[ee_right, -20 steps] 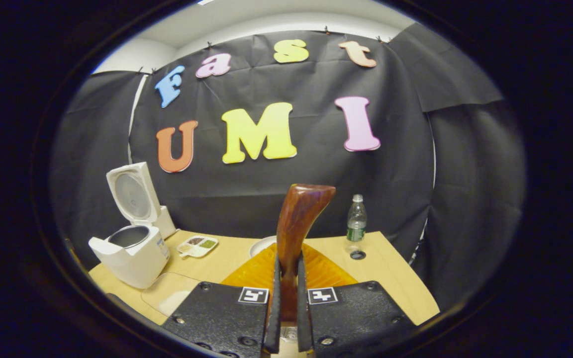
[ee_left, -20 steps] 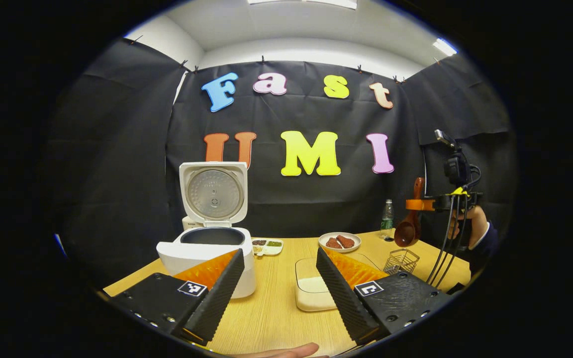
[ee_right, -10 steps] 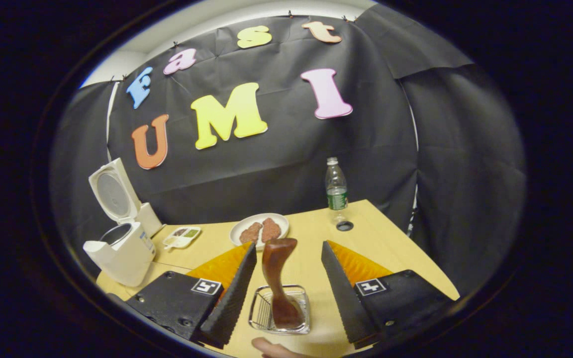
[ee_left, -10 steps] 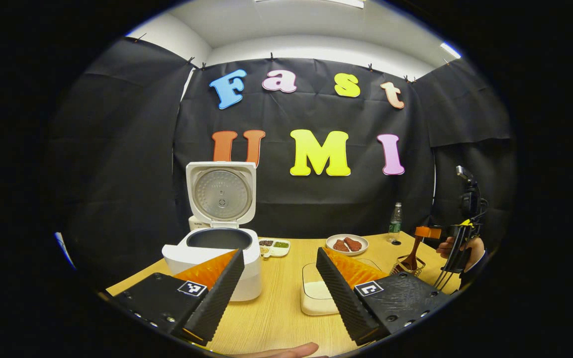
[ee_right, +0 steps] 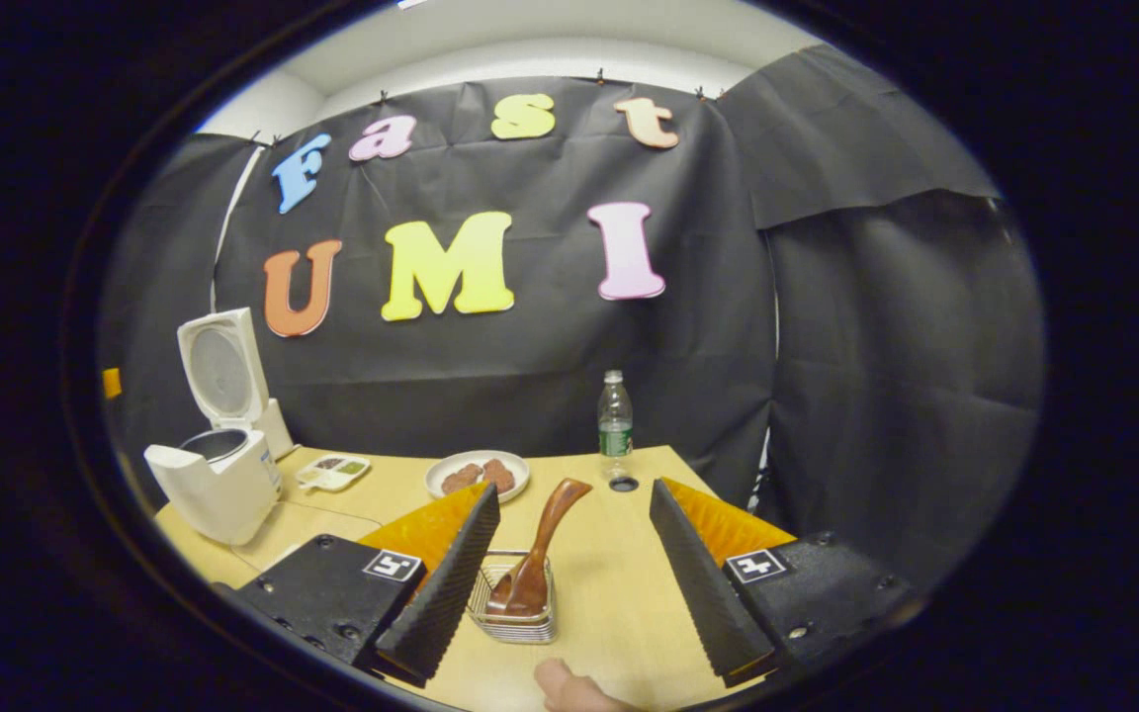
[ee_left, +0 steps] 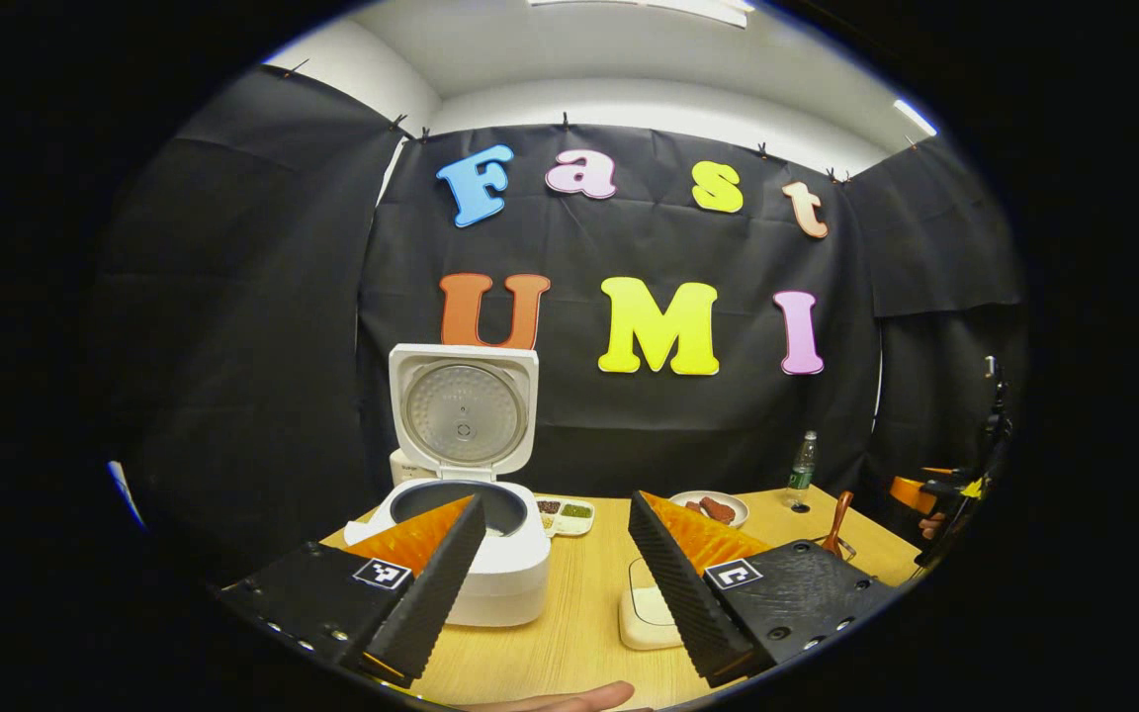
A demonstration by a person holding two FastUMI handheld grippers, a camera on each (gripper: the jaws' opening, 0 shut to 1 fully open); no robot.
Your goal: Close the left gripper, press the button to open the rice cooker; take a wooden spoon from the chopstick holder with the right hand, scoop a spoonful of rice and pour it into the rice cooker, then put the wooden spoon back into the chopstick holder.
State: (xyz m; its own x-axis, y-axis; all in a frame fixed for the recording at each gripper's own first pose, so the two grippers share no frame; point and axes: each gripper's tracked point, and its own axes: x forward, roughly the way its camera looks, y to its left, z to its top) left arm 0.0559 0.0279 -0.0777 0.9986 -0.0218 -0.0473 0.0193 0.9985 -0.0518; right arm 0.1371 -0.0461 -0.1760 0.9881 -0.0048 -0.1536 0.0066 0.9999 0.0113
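two grippers, both with fingers spread and holding nothing.
we see the wooden spoon point(ee_right: 533, 559) leaning in the wire chopstick holder point(ee_right: 515, 625) between the right gripper point(ee_right: 569, 583) fingers; the left gripper point(ee_left: 552, 576) faces the open rice cooker point(ee_left: 479, 514).

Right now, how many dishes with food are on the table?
2. A round plate with reddish-brown pieces near the table's middle back, left of the bottle; a small divided tray beside the rice cooker. Others may hide behind the grippers.
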